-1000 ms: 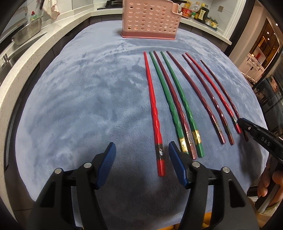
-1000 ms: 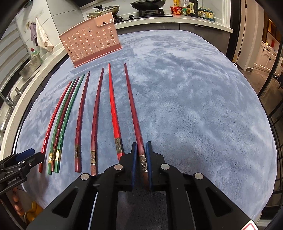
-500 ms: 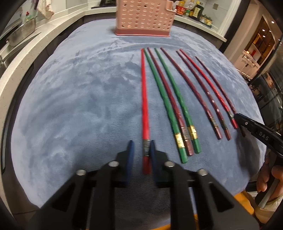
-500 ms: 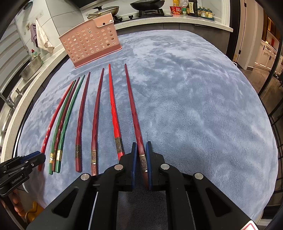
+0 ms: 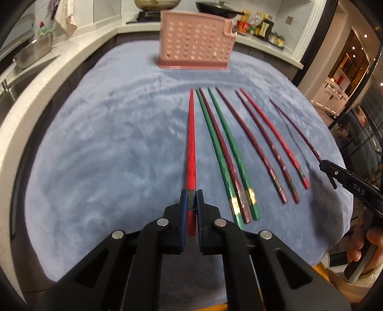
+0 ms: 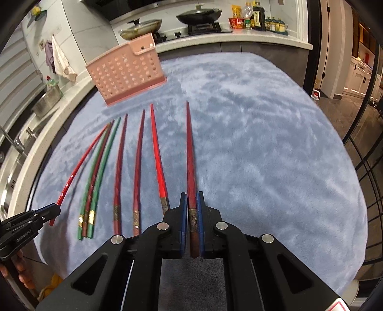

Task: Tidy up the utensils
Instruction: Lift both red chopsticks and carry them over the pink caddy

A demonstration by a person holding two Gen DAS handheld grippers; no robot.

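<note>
My left claw (image 5: pixel 191 199) pinched the red chopstick (image 5: pixel 191 143), my right claw (image 6: pixel 192 203) the dark red chopstick (image 6: pixel 190 153); I needed level lifts toward the pink holder (image 5: pixel 195 43).

A home kitchen: a black wok (image 6: pixel 198 15) on the gas hob at twelve o'clock, sauce bottles (image 6: pixel 257 14) beside it, a steel sink (image 5: pixel 14 81) at nine.

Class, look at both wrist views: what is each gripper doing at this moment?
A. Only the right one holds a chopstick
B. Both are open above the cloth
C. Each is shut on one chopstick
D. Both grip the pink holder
C: the left gripper clamps the bright red chopstick, and the right gripper clamps the dark red chopstick.
</note>
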